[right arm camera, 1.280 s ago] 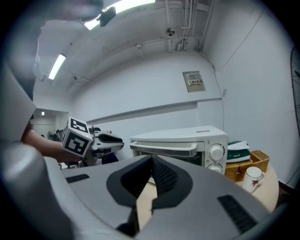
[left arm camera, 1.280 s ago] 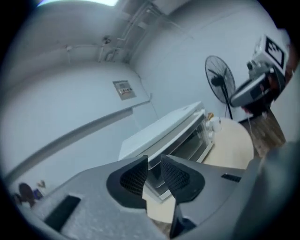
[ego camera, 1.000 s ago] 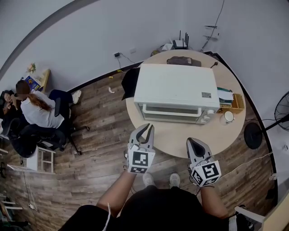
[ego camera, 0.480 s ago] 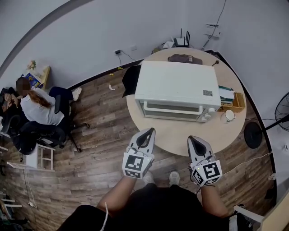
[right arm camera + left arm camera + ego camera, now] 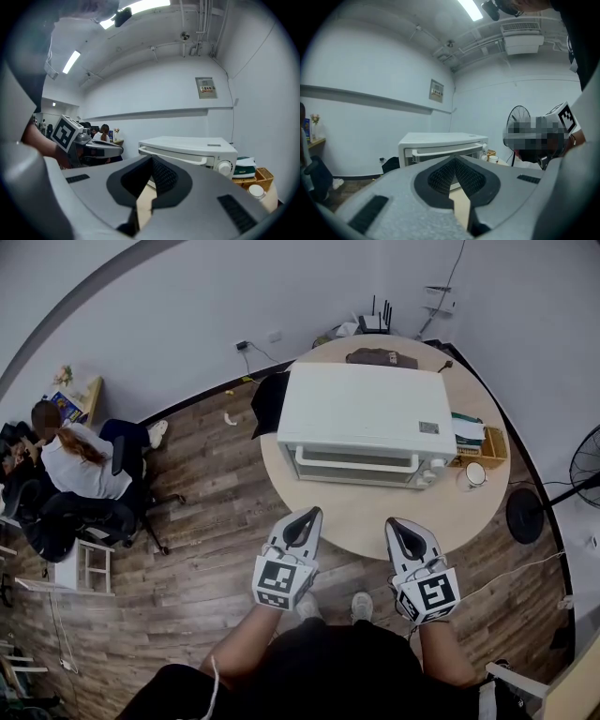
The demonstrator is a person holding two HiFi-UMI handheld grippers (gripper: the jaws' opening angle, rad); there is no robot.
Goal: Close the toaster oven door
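Observation:
A white toaster oven (image 5: pixel 361 418) stands on the round wooden table (image 5: pixel 366 521). Its door (image 5: pixel 354 465) is closed, with the handle bar across the front. Both grippers hover side by side at the table's near edge, a short way in front of the oven and touching nothing. My left gripper (image 5: pixel 311 513) is shut and holds nothing. My right gripper (image 5: pixel 395 523) is also shut and empty. In the left gripper view the left gripper (image 5: pixel 453 159) points at the oven (image 5: pixel 440 143). From the right gripper (image 5: pixel 151 159), the oven (image 5: pixel 187 147) and its knob (image 5: pixel 225 167) are visible.
A white cup (image 5: pixel 474 476) and a wooden box (image 5: pixel 492 451) sit right of the oven. A dark bundle (image 5: pixel 382 357) lies behind it. A standing fan (image 5: pixel 586 470) is at the far right. A person sits on a chair (image 5: pixel 80 470) at the left.
The left gripper's jaws went from open to shut, and that gripper drew back a little from the table edge. The right gripper stayed about where it was. The oven door looks the same.

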